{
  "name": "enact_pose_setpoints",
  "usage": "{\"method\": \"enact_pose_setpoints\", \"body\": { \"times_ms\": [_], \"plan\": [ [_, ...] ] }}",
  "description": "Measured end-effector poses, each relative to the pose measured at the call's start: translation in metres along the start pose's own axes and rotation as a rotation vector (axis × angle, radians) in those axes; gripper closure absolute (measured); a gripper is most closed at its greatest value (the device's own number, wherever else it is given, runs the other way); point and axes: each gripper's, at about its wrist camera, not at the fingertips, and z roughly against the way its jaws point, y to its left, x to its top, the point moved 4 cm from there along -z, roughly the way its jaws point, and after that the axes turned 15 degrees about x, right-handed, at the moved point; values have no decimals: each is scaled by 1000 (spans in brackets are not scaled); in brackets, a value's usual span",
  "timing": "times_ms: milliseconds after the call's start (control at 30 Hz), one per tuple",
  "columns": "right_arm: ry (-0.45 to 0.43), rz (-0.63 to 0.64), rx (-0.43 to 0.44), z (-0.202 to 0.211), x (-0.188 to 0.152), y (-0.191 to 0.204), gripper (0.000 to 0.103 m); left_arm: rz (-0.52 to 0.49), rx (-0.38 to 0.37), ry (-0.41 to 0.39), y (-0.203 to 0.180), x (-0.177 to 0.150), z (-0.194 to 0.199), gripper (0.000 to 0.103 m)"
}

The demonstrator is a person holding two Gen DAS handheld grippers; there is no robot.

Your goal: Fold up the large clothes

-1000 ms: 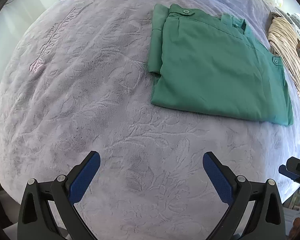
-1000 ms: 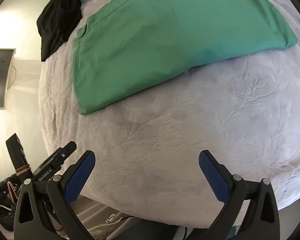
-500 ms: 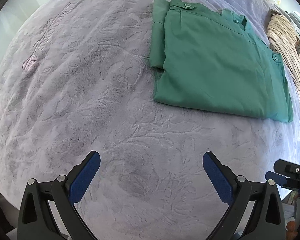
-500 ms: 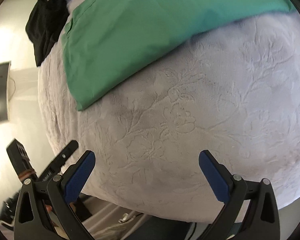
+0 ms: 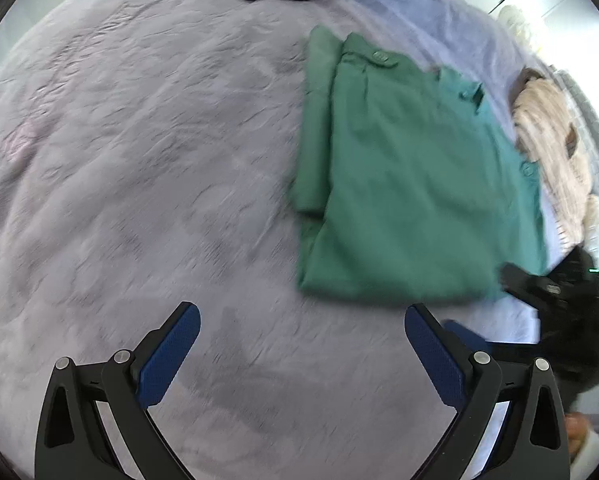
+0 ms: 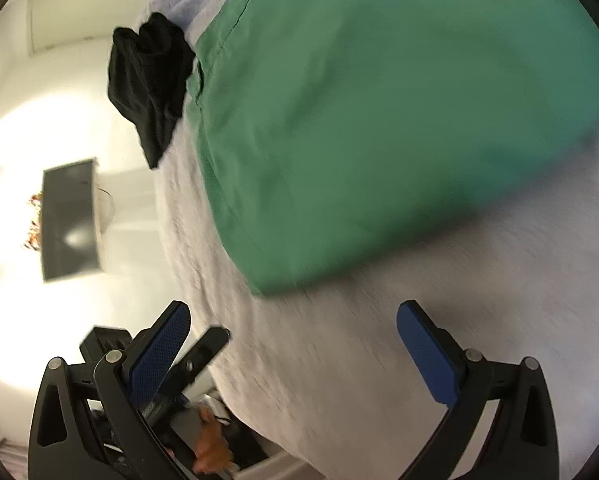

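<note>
The folded green garment (image 5: 415, 184) lies flat on the lavender bedspread (image 5: 147, 168) at two o'clock in the left view, probably laid there for another fold. Left tongs (image 5: 301, 334) and right tongs (image 6: 293, 334) both gape apart, gripping nothing, hovering short of its near edge. Motion blur smears both views; the black clothing (image 6: 149, 90) and the beige knit (image 5: 551, 136) are cut off at the rim.

Both fisheye views motion-blurred, edges bowed; bright wall glare at right wrist.
</note>
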Motion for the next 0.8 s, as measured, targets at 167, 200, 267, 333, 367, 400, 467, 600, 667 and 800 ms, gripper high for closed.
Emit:
{"method": "enact_pose_setpoints", "body": {
  "times_ms": [167, 200, 267, 333, 367, 400, 467, 600, 667, 800],
  "plan": [
    [-101, -47, 80, -14, 19, -15, 0, 14, -125, -2, 2, 18, -9, 1],
    [-128, -49, 109, -14, 22, -14, 0, 18, -147, -1, 1, 21, -11, 1],
    [-165, -64, 144, -15, 26, -13, 0, 33, -209, 14, 1, 32, -16, 1],
    [-173, -96, 176, -16, 27, -12, 6, 56, -280, 33, -3, 43, -20, 1],
    [-154, -123, 201, -20, 28, -14, 27, 65, -311, 36, -5, 50, -22, 1],
    [-134, -140, 198, -23, 27, -16, 45, 71, -334, 35, -7, 57, -24, 0],
    [-109, -159, 142, -25, 29, -23, 91, 80, -353, 39, -14, 67, -32, 0],
    [-122, -97, 236, -15, 31, -4, 94, 95, -422, 88, -29, 85, -49, 0],
    [-121, -44, 273, -7, 32, 13, 94, 94, -468, 115, -37, 94, -56, 0],
    [-91, 5, 287, 2, 34, 33, 94, 89, -603, 181, -70, 107, -69, 0]
  ]
}}
